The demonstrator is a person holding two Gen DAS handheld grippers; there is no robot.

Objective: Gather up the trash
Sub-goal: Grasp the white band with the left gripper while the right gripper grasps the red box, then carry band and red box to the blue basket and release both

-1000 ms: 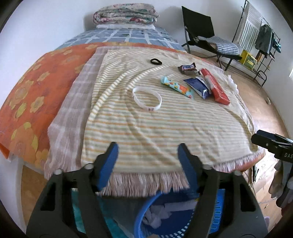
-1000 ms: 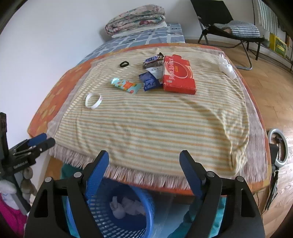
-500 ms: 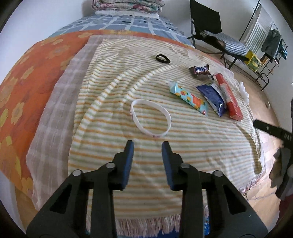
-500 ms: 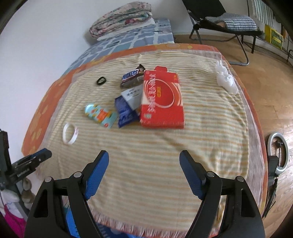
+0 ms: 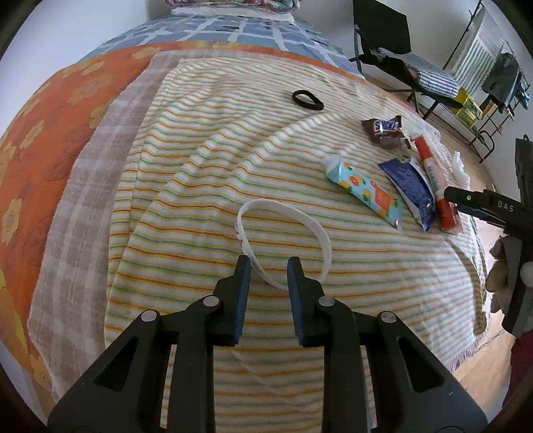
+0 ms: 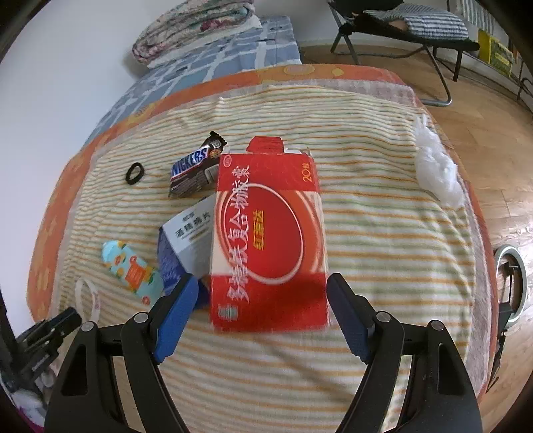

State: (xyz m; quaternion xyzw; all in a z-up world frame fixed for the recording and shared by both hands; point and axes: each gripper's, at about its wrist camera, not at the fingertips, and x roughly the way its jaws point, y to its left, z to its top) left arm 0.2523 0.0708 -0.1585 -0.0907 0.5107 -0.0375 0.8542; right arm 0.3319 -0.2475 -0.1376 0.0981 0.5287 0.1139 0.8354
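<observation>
On the striped blanket [image 5: 206, 186] lie a white band ring [image 5: 318, 229], a light-blue snack wrapper [image 5: 364, 188], a dark-blue packet [image 5: 411, 181], a Snickers wrapper [image 5: 383, 131] and a flat red carton [image 6: 268, 233]. My left gripper [image 5: 268, 266] is partly open, its jaws on either side of the ring's near edge, not closed on it. My right gripper [image 6: 261, 298] is wide open, its jaws on either side of the red carton's near end. The ring also shows in the right wrist view [image 6: 88, 294].
A black hair tie [image 5: 307, 100] lies farther back. A white crumpled tissue [image 6: 436, 170] sits at the bed's right edge. Folded quilts [image 6: 196, 23] lie at the bed's head. A black chair [image 6: 409, 26] and a ring light [image 6: 509, 273] stand on the wooden floor.
Both grippers moved forward from over the blue basket onto the bed. The left jaws narrowed and reached the white ring. The right gripper closed in on the red carton.
</observation>
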